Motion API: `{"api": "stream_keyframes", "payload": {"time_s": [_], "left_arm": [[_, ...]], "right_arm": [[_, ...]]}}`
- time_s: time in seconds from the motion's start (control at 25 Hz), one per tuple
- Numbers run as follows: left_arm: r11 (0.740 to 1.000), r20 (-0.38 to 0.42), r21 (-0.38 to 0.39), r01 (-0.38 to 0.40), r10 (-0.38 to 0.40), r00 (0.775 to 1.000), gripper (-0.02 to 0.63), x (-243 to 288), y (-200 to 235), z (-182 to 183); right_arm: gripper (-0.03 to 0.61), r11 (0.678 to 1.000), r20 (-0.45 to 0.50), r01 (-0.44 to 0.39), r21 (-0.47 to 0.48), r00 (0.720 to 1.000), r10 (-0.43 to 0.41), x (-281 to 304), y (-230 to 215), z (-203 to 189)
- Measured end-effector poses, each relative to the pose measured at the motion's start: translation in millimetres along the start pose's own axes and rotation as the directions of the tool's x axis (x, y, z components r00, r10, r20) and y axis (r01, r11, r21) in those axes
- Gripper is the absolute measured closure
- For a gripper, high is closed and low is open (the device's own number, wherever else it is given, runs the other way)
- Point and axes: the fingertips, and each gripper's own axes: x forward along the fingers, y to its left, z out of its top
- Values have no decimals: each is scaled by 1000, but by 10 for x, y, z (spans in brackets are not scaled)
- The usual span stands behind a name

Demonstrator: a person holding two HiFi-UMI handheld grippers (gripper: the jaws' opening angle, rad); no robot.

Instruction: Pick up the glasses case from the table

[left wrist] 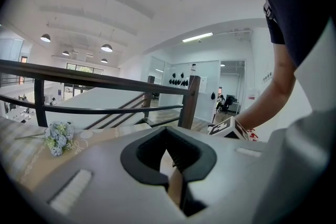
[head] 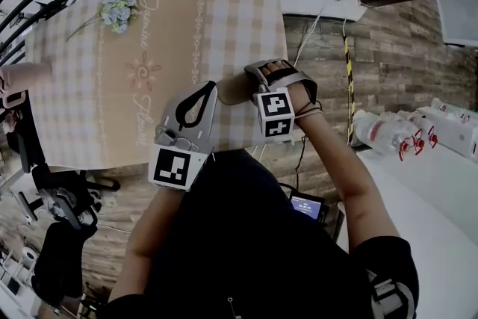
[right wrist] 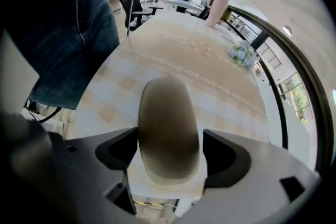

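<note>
A brown oval glasses case (right wrist: 168,128) lies on the checked tablecloth (right wrist: 226,107) close to the table's near edge. My right gripper (right wrist: 169,150) points steeply down over it, and its jaws stand wide on either side of the case's near end. A thin gap shows at the right pad (right wrist: 223,157). In the head view the right gripper (head: 263,84) covers most of the case (head: 233,91). My left gripper (head: 203,93) hovers just left of it, shut and empty. In its own view the left gripper (left wrist: 167,131) looks level across the table.
A small bunch of pale flowers (head: 118,6) lies at the table's far end. A pink bottle (right wrist: 215,8) stands at the far corner. A dark railing (left wrist: 105,81) runs behind the table. A white table with bottles (head: 388,134) stands to the right.
</note>
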Motion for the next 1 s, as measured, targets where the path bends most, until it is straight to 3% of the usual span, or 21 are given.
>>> {"api": "stream_keyframes", "payload": {"time_s": [0.4,0.68,1.0], "left_arm": [[1000,-10,-13,2,-2,1000,603,-9,37,-39],[1000,-16,-14,1,-2,1000,603,-20,68,-59],[1000,-13,-18,4,-5,1000,603,-30,105,-73]], "right_arm": [[213,983,-85,-151,-108,986,142,222,80,-31],[213,961,-105,-252,-112,965,241,284,114,-18],[213,951,-98,-290,-104,955,281,309,125,-16]]}}
